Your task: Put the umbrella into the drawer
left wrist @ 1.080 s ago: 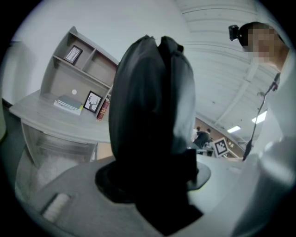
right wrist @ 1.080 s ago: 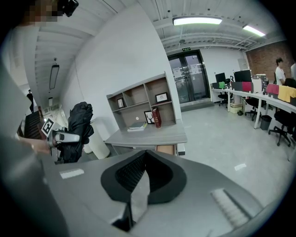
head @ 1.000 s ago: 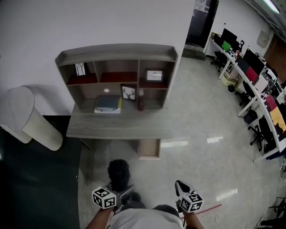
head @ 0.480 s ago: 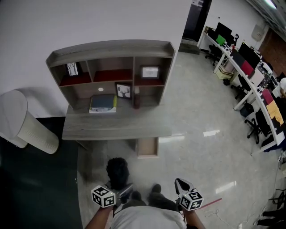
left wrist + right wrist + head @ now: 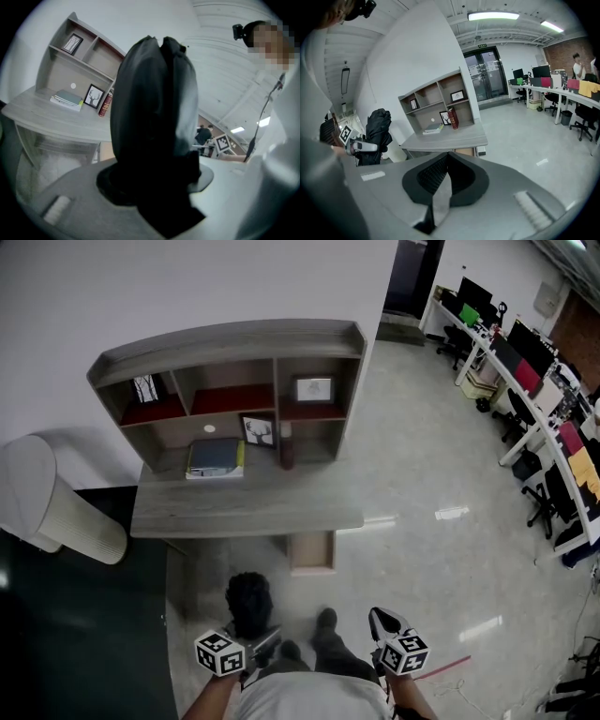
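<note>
Head view: the left gripper (image 5: 265, 641) is holding the folded black umbrella (image 5: 248, 601) upright above the floor, in front of the desk (image 5: 244, 507). The open drawer (image 5: 312, 552) is sitting under the desktop, apart from the umbrella.
Left gripper view: the jaws are pinching the umbrella, which is filling the frame.
Right gripper view: the right gripper (image 5: 443, 176) is showing its jaws pressed together, with nothing between them.

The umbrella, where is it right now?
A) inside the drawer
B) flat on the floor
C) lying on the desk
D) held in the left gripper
D: the left gripper has its jaws clamped on the folded black umbrella, which is not yet at the desk.
</note>
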The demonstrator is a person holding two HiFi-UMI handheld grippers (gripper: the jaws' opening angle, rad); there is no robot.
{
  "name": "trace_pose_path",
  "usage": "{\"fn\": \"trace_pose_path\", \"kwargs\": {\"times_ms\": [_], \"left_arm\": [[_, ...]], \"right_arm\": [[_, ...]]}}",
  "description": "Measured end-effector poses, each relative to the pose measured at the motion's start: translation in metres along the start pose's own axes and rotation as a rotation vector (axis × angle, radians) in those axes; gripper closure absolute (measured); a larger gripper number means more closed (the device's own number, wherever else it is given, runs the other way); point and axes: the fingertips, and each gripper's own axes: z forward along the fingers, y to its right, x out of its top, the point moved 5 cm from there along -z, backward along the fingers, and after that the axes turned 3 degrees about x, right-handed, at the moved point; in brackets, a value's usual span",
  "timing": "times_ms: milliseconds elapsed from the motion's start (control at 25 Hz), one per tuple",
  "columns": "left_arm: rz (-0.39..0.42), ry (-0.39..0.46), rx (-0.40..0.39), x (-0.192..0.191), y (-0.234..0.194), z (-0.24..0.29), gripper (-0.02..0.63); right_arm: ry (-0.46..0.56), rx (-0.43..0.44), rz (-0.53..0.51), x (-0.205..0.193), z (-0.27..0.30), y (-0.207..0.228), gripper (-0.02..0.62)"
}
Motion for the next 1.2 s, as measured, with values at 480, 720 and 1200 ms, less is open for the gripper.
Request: {"fn": "trace_pose_path", "kwargs": {"times_ms": [480, 720, 1200], "left_arm": [[-0.070, -0.046, 0.032, 0.002, -0.008, 0.071, 0.371], [-0.080, -0.060, 0.030, 0.007, -0.008, 0.114, 0.371], [-0.153, -0.122, 0.047, -0.008, -0.028, 0.201, 0.371]], "right_arm": [[-0.082, 0.077, -0.016, 0.021, 0.052, 0.058, 0.591], [-0.127, 0.111, 0.002, 0.023, 0.072, 0.086, 0.591], [-0.201, 0.184, 0.020, 0.021, 0.116, 0.139, 0.591]]}}
